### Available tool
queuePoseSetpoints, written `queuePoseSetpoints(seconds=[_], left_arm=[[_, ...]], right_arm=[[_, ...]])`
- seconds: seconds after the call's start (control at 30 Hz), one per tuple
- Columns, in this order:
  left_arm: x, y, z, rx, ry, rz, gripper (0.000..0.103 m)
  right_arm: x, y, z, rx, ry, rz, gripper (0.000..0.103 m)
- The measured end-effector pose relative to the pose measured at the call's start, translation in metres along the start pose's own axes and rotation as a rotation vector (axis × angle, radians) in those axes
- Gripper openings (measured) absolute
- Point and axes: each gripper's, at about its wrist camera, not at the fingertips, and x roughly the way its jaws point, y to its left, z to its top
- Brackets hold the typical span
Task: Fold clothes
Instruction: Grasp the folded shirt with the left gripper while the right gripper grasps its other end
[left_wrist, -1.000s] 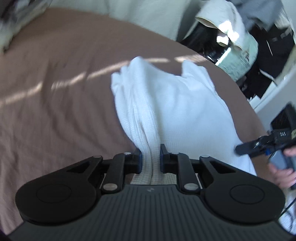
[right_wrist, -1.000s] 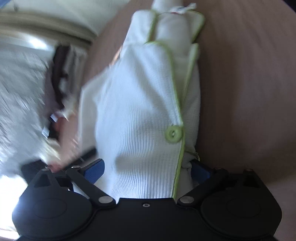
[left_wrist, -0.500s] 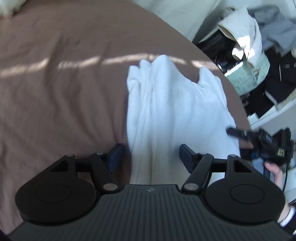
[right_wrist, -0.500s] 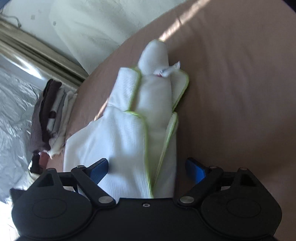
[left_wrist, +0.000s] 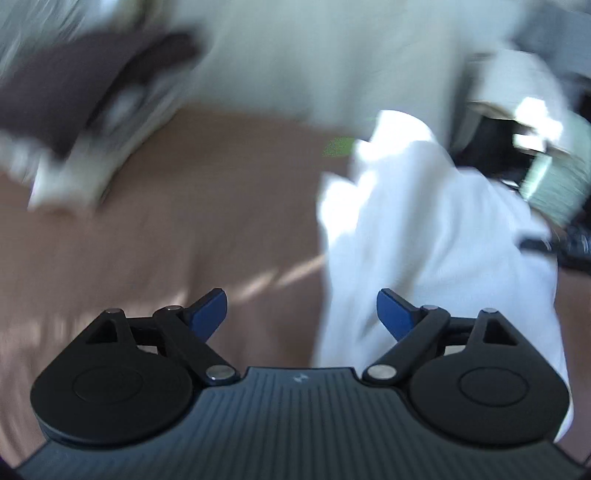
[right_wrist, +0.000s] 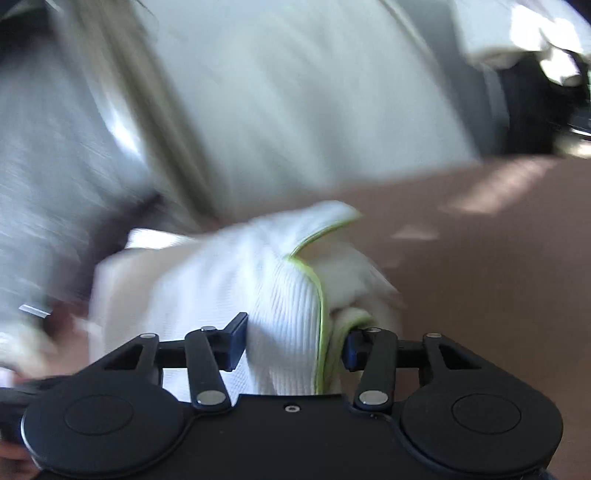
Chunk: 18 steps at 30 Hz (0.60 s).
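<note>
The work surface is a bed covered by a brown sheet, with sunlit patches ahead of both grippers. Both views are motion-blurred. In the left wrist view, a pale wall or curtain stands beyond the far edge of the bed, a dark pile of blurred items lies far ahead and left of the jaws, and mixed clutter fills the room ahead and right. Bare sheet extends ahead of and left of the left gripper; in the right wrist view, bare sheet extends ahead and right of the right gripper. The garment, white with green piping, lies on the sheet. Relative to the left gripper, it runs from just inside the right-hand finger forward and to the right; the jaws are spread wide and opening, with only its left margin between them and no pad contact. Relative to the right gripper, a bunched fold of the garment sits directly between the jaws, which are closing; both pads meet the fabric. The rest of the garment extends ahead and left of those jaws.
</note>
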Motion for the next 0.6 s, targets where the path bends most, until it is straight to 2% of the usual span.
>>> queuePoseSetpoints(seconds=[0.1, 0.17, 0.23, 0.27, 0.33, 0.4, 0.43, 0.47, 0.5, 0.53, 0.57, 0.6], left_arm=[[0.012, 0.038, -0.006, -0.275, 0.163, -0.129, 0.089], [0.012, 0.05, -0.011, -0.403, 0.214, -0.228, 0.089], [0.014, 0.051, -0.018, -0.466, 0.294, -0.288, 0.089], [0.014, 0.047, -0.022, -0.467, 0.327, -0.306, 0.089], [0.009, 0.034, -0.027, -0.398, 0.354, -0.306, 0.089], [0.006, 0.021, -0.031, -0.319, 0.363, -0.286, 0.096], [0.006, 0.014, -0.032, -0.288, 0.36, -0.279, 0.098], [0.009, 0.008, -0.034, -0.266, 0.347, -0.275, 0.1], [0.01, 0.004, -0.036, -0.27, 0.307, -0.273, 0.1], [0.006, 0.004, -0.039, -0.307, 0.235, -0.272, 0.099], [0.007, 0.002, -0.041, -0.32, 0.195, -0.274, 0.081], [0.014, -0.004, -0.04, -0.304, 0.192, -0.28, 0.036]], right_arm=[[0.006, -0.024, -0.016, 0.121, 0.067, 0.024, 0.056], [-0.003, -0.04, -0.032, 0.231, 0.083, 0.103, 0.067], [-0.014, -0.056, -0.055, 0.342, 0.116, 0.18, 0.072], [-0.021, -0.061, -0.068, 0.382, 0.141, 0.228, 0.074], [-0.037, -0.069, -0.103, 0.409, 0.195, 0.308, 0.08], [-0.042, -0.063, -0.122, 0.374, 0.227, 0.327, 0.082], [-0.041, -0.056, -0.126, 0.34, 0.229, 0.321, 0.086], [-0.036, -0.047, -0.128, 0.305, 0.243, 0.327, 0.092], [-0.031, -0.039, -0.13, 0.27, 0.258, 0.332, 0.093], [-0.026, -0.03, -0.131, 0.234, 0.267, 0.332, 0.093], [-0.02, -0.021, -0.13, 0.195, 0.266, 0.321, 0.093], [-0.016, -0.014, -0.13, 0.158, 0.259, 0.31, 0.093]])
